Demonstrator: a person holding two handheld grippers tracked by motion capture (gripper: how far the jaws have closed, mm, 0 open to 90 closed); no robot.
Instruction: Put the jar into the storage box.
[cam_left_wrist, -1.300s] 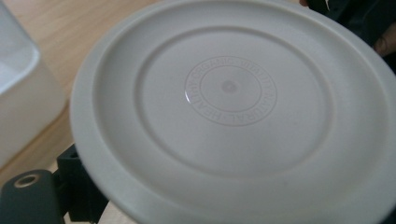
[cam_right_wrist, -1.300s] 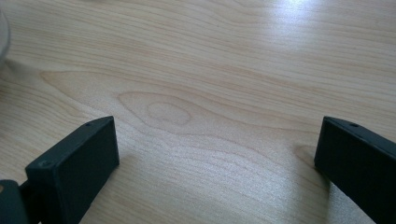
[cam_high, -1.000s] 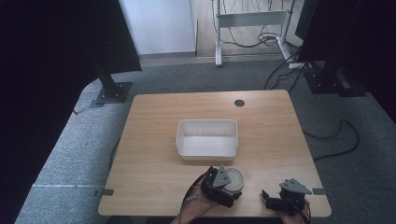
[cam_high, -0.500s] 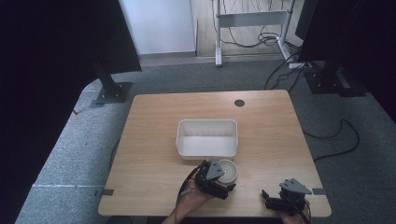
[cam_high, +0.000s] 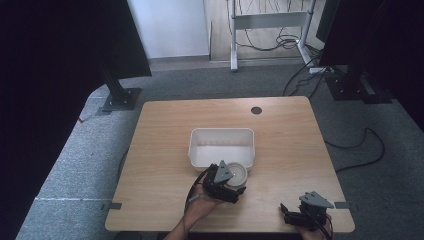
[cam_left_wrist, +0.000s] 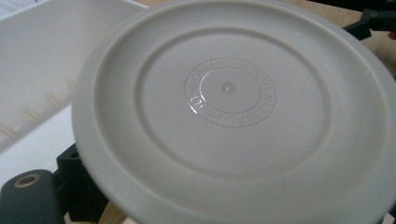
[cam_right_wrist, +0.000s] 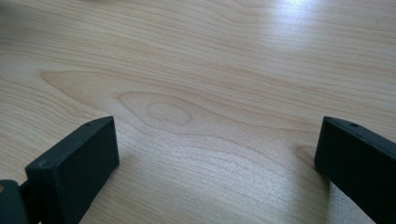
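Our left gripper (cam_high: 226, 184) clamps the round white plate (cam_high: 235, 174) by its near rim, right at the white bin's (cam_high: 222, 135) front wall, just beyond. Our right gripper (cam_high: 300, 216), jaws apart, rests well clear.

Embossed ring of lettering at centre of round cream plate (cam_left_wrist: 229, 91), seen in left gripper view. Letters run mirrored and partly glared out. Readable parts: "ORGANIC", "VITALITY", "NATURAL", then "HE..." with rest unclear. Small raised dot in middle of ring. No other text, number, brand or sign legible on white bin (cam_high: 221, 146), wooden table (cam_high: 165, 130) or anything else in high view or right gripper view.
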